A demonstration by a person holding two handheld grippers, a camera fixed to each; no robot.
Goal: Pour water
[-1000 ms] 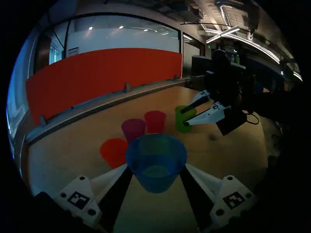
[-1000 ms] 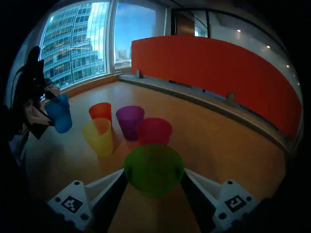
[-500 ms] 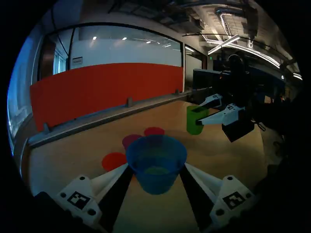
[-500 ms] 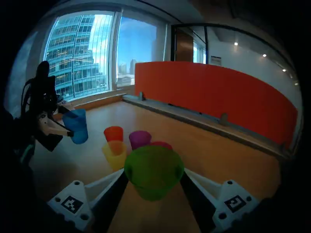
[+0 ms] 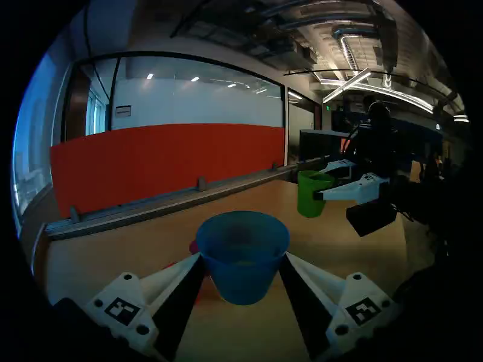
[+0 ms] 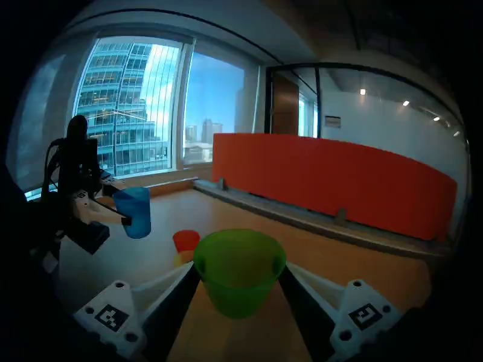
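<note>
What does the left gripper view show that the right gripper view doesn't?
Left gripper view: ceiling lights and ceiling pipes over a dim office.
Right gripper view: tall windows with towers and blue sky outside.
Both: the blue cup in the left gripper, the green cup in the right gripper, the orange wall and the wooden table.

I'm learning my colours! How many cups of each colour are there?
blue cup: 1
green cup: 1
red cup: 1
yellow cup: 1, just an edge
Total: 4 showing; more may hide behind the held cups.
</note>
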